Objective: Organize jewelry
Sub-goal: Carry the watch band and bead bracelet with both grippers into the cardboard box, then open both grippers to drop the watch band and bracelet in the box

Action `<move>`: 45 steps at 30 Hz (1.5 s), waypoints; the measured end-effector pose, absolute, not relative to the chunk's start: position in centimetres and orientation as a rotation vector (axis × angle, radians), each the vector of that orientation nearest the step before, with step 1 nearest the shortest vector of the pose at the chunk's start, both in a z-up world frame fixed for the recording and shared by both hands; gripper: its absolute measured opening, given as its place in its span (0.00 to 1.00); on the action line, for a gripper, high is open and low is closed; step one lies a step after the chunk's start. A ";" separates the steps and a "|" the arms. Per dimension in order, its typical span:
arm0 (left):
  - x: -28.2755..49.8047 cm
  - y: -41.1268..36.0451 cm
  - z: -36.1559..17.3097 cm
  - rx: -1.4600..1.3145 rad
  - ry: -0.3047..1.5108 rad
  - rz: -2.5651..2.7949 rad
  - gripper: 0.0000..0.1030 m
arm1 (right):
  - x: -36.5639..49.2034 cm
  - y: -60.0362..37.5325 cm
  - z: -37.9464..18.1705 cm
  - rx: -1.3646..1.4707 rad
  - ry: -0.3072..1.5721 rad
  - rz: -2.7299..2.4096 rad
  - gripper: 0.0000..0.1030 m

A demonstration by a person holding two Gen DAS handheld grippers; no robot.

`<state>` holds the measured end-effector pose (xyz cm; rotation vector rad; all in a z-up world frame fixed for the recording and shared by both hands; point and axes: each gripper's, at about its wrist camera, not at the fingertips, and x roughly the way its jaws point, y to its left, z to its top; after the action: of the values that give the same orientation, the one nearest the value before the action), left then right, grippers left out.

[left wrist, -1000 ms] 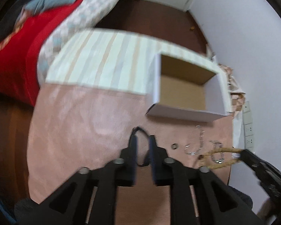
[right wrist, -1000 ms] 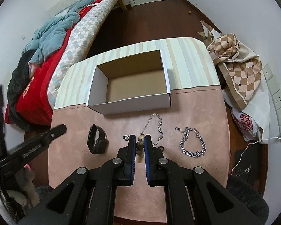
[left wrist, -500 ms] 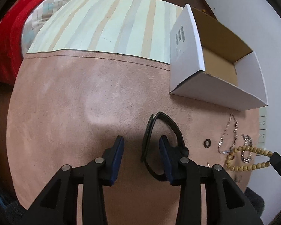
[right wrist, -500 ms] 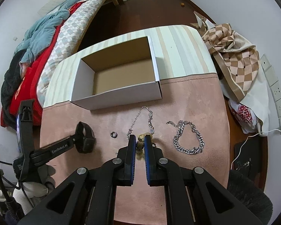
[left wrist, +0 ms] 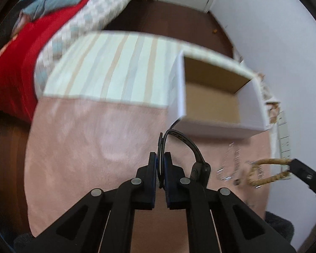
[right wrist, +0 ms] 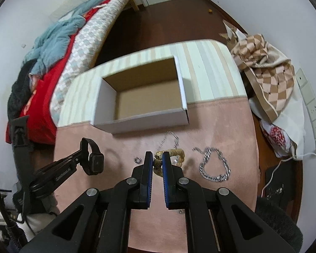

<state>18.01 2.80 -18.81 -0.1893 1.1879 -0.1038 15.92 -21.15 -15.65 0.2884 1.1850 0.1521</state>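
In the left wrist view my left gripper [left wrist: 160, 156] has its jaws closing on the strap of a black smartwatch [left wrist: 201, 169]. The pads pinch the strap, and the watch body hangs to the right of the fingers above the pink cloth. The right wrist view shows that watch [right wrist: 95, 162] held clear of the table at the left gripper's tip [right wrist: 82, 154]. My right gripper [right wrist: 157, 158] is shut on a tan bead bracelet [right wrist: 176, 152], which loops out to the right. An open white cardboard box [right wrist: 141, 122] stands empty behind both.
On the pink cloth [right wrist: 231, 130] lie a thick silver chain bracelet [right wrist: 214, 166], a thin silver necklace [right wrist: 168, 139] and a small ring [right wrist: 138, 159]. A bed with red bedding [right wrist: 38, 97] is at the left. A checkered bag [right wrist: 267, 71] and wall sockets [right wrist: 313, 109] are at the right.
My left gripper, open around the watch strap on the cloth half a second ago, has closed on it and lifted the watch. The right gripper still holds the beads.
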 end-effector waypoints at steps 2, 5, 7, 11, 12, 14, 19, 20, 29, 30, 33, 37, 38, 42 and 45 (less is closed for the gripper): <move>18.4 2.5 -16.6 -0.183 1.146 -0.126 0.04 | 16.5 -21.1 -14.3 0.287 1.159 0.168 0.09; 20.4 1.5 -14.1 -0.167 1.103 -0.158 0.04 | 17.9 -21.0 -12.3 0.270 1.119 0.187 0.09; 22.3 1.0 -13.4 -0.149 1.095 -0.170 0.04 | 19.4 -20.8 -11.3 0.253 1.096 0.192 0.09; 25.5 -0.1 -14.1 -0.123 1.117 -0.174 0.04 | 22.4 -20.4 -10.8 0.219 1.080 0.185 0.09; 26.5 -0.1 -14.6 -0.119 1.127 -0.174 0.04 | 23.3 -20.3 -11.0 0.212 1.078 0.179 0.09; 28.2 -0.2 -15.5 -0.122 1.150 -0.178 0.04 | 24.8 -20.1 -11.6 0.205 1.089 0.179 0.09; 31.0 -0.8 -16.9 -0.116 1.194 -0.186 0.09 | 28.3 -19.7 -13.8 0.198 1.133 0.192 0.09; 31.5 -1.0 -17.1 -0.112 1.201 -0.175 0.11 | 28.8 -19.7 -14.2 0.199 1.141 0.191 0.09; 32.4 -1.4 -17.1 -0.076 1.199 -0.124 0.43 | 31.2 -20.3 -17.6 0.248 1.245 0.218 0.19; 32.3 -1.2 -16.9 -0.076 1.189 -0.113 0.61 | 31.0 -20.4 -17.7 0.252 1.245 0.215 0.30; 31.7 -0.7 -16.5 -0.062 1.154 -0.082 0.69 | 30.3 -20.7 -17.7 0.224 1.233 0.181 0.58; 30.2 -0.2 -16.5 -0.023 1.123 -0.042 0.97 | 29.0 -20.2 -17.8 0.120 1.212 0.087 0.85; 29.7 -0.2 -16.6 -0.009 1.116 -0.032 0.98 | 28.7 -20.1 -17.9 0.093 1.208 0.066 0.89; 27.9 -0.1 -17.2 0.032 1.111 0.013 0.99 | 27.1 -19.7 -18.6 0.004 1.200 -0.011 0.95; 26.6 0.1 -17.4 0.034 1.110 0.027 0.99 | 26.0 -19.7 -18.9 -0.012 1.193 -0.048 0.98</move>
<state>26.64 0.12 -17.40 0.0336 1.1102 0.0273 25.99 -19.72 -18.92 -0.0124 1.1931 -0.0478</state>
